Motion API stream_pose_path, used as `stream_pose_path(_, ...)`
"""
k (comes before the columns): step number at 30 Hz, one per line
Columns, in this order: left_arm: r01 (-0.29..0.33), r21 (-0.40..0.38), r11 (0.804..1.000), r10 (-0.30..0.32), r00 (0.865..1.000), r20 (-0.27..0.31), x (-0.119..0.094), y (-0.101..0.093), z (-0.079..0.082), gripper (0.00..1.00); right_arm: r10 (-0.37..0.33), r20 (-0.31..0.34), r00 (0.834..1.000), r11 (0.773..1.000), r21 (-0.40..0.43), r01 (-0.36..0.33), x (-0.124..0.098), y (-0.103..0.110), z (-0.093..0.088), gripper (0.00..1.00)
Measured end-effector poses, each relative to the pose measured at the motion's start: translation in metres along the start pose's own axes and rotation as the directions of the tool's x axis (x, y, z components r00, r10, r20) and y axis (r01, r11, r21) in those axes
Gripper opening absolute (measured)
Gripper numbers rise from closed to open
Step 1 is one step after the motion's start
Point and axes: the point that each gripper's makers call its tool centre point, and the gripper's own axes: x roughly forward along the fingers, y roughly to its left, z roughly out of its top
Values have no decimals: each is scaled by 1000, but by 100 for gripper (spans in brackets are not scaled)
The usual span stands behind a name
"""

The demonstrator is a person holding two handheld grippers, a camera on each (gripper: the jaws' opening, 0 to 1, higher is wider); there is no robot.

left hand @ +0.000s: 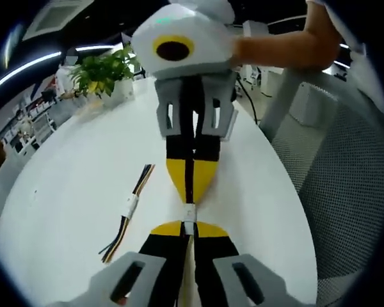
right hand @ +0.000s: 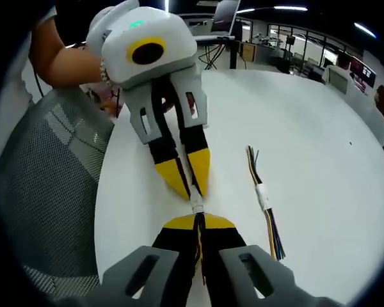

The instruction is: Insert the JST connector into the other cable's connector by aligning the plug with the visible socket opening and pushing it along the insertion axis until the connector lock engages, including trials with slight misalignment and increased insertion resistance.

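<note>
Left gripper (left hand: 189, 225) clamped on small white JST connector (left hand: 189, 211). Right gripper (right hand: 197, 217) clamped on mating half, tip to tip above white round desk (left hand: 70, 192). Spare multicoloured cable bundle (left hand: 129, 211) beside connector. Risk: skewed push jams plug, lock unengaged.

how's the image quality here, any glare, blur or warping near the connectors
Left gripper view: strong fisheye bending of the white table edge and mesh chair; ceiling lights smear into bright streaks; the mated connectors between the claws look small and slightly soft. Right gripper view: same curvature, even lighting with soft shadows, and the spare cable on the table is fairly sharp; connectors are tiny but readable.
</note>
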Motion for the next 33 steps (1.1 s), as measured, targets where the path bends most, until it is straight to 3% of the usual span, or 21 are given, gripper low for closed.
stream_pose_path(5,2,-2,1000,-2,1000,3,1,0,-1,0,0,19,1000,1000,7,0,1,-1,-2,0)
stream_pose_path(10,4,-19,1000,-3,1000,29,0,5,0,0,-10,77,997,1000,24,8,-3,-4,-1,0)
stream_pose_path(15,-10,-60,998,14,997,72,1,20,6,0,-41,103,994,998,-42,46,-10,-17,4,0)
stream_pose_path(20,-35,-90,995,43,996,82,4,38,9,0,-74,127,989,996,-30,79,-11,-35,7,0)
stream_pose_path(33,-24,-138,990,33,997,63,21,55,5,0,-123,102,987,992,-15,125,-2,-55,-5,0)
